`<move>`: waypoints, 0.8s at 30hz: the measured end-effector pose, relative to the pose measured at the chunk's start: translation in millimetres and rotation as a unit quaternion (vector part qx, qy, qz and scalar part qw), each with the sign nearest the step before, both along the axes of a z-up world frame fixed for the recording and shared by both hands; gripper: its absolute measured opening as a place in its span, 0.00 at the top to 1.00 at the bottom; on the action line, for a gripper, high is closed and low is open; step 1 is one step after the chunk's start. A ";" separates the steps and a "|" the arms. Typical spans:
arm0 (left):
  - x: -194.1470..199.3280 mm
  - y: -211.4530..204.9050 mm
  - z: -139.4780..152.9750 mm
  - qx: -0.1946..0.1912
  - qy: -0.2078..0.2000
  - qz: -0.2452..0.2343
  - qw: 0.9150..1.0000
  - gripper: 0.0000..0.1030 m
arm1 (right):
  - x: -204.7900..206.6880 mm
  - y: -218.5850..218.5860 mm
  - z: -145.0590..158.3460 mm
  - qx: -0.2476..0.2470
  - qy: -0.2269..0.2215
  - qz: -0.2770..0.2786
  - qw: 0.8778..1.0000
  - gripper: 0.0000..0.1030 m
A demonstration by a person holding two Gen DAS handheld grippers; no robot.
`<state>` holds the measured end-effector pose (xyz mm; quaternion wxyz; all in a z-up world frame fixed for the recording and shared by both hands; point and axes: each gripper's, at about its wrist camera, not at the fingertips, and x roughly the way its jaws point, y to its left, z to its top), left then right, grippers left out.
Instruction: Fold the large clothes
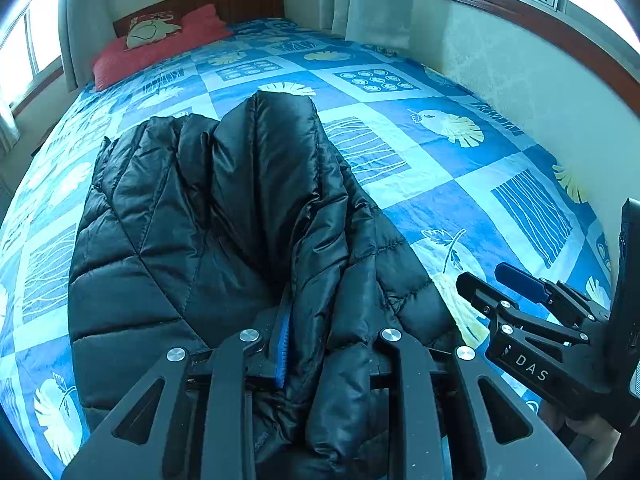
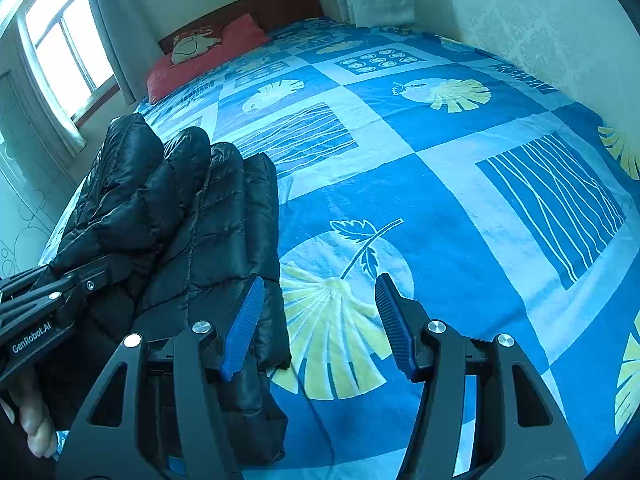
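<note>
A black quilted puffer jacket (image 1: 200, 220) lies bunched lengthwise on the blue patterned bedsheet (image 1: 440, 160). My left gripper (image 1: 328, 340) is shut on a thick fold at the jacket's near end, with fabric filling the gap beside its blue pad (image 1: 282, 344). In the right wrist view the jacket (image 2: 192, 220) lies to the left, and my right gripper (image 2: 320, 312) stands open over bare sheet (image 2: 440, 200). Its left finger (image 2: 244, 320) is just beside the jacket's edge, with nothing between the pads. The right gripper (image 1: 482, 276) also shows at the right of the left wrist view, clear of the jacket.
Red pillows (image 1: 160, 48) and a brown headboard (image 1: 240, 0) are at the bed's far end. A pale wall (image 1: 520, 80) runs along the bed's right side, under a window. The floor lies beyond the bed's left edge. A hand (image 2: 32, 420) holds the left gripper.
</note>
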<state>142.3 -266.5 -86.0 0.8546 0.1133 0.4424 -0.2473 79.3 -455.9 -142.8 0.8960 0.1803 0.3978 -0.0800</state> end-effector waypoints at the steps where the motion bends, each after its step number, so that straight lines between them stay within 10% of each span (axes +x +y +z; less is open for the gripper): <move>1: -2.0 -1.8 1.4 0.002 -0.003 -0.002 1.000 0.75 | -0.3 -1.2 0.3 0.001 -0.001 0.000 1.000 0.44; 13: -20.2 -7.6 29.2 -0.056 -0.001 0.002 0.998 0.51 | -5.5 -5.7 3.7 -0.002 -0.001 -0.007 1.000 0.44; 24: -59.3 28.3 78.7 -0.132 -0.030 -0.022 0.991 0.50 | -2.2 9.9 17.6 -0.018 -0.008 0.006 1.000 0.44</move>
